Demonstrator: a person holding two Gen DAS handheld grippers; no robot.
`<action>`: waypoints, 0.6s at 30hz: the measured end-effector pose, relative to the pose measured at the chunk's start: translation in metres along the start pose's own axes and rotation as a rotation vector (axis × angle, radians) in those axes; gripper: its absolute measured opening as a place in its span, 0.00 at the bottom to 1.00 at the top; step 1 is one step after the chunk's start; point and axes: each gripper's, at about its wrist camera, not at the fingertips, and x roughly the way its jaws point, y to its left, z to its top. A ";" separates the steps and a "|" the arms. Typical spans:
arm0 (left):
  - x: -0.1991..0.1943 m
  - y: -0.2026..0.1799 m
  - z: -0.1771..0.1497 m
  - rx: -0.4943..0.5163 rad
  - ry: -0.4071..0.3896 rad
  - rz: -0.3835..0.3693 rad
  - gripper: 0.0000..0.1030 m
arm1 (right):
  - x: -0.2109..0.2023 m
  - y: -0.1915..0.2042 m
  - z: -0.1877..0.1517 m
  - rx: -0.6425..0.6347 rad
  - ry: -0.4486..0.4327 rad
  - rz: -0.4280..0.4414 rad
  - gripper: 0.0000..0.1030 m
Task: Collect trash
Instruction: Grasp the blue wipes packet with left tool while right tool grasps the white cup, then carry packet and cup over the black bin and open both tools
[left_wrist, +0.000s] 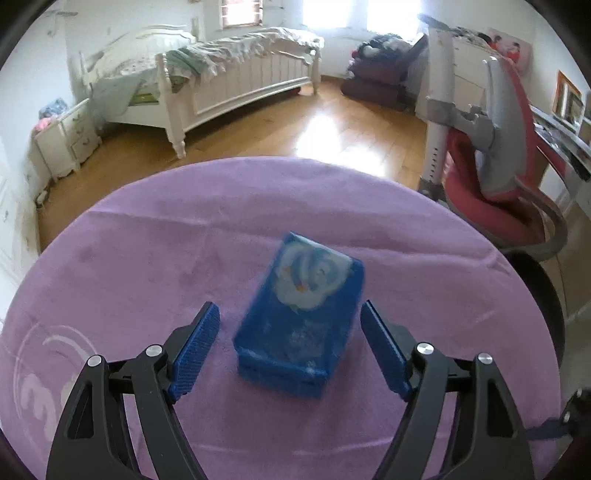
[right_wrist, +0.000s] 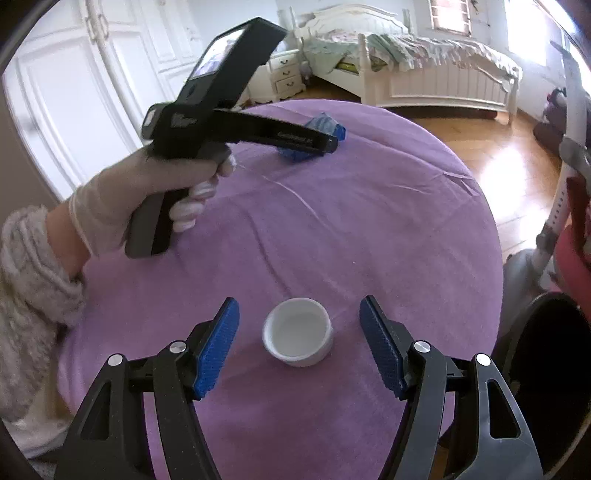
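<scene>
A blue tissue pack (left_wrist: 301, 317) with a pale picture on top lies on the round table under a purple cloth (left_wrist: 147, 240). My left gripper (left_wrist: 289, 306) is open and straddles the pack, with a gap showing at each blue pad. In the right wrist view the same pack (right_wrist: 325, 123) lies at the far side, behind the left tool, which a gloved hand (right_wrist: 147, 195) holds. A small white round cup (right_wrist: 298, 332) sits upright on the cloth (right_wrist: 369, 221). My right gripper (right_wrist: 299, 301) is open, and the cup lies between its fingers, touching neither.
A red and grey chair (left_wrist: 509, 177) stands close at the table's right. A dark round object (right_wrist: 546, 350) sits low by the right edge. Beyond lie a wooden floor, a white bed (left_wrist: 229, 74), a nightstand (left_wrist: 66, 136) and white wardrobe doors (right_wrist: 92, 92).
</scene>
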 end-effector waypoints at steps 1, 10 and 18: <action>0.001 0.002 0.001 -0.006 0.001 0.016 0.65 | 0.002 -0.001 -0.001 -0.001 0.002 -0.006 0.55; -0.022 0.013 -0.015 -0.115 -0.031 -0.027 0.37 | -0.010 -0.013 -0.011 0.096 -0.024 0.058 0.38; -0.098 -0.025 -0.048 -0.104 -0.145 -0.089 0.37 | -0.071 -0.049 -0.024 0.290 -0.191 0.141 0.38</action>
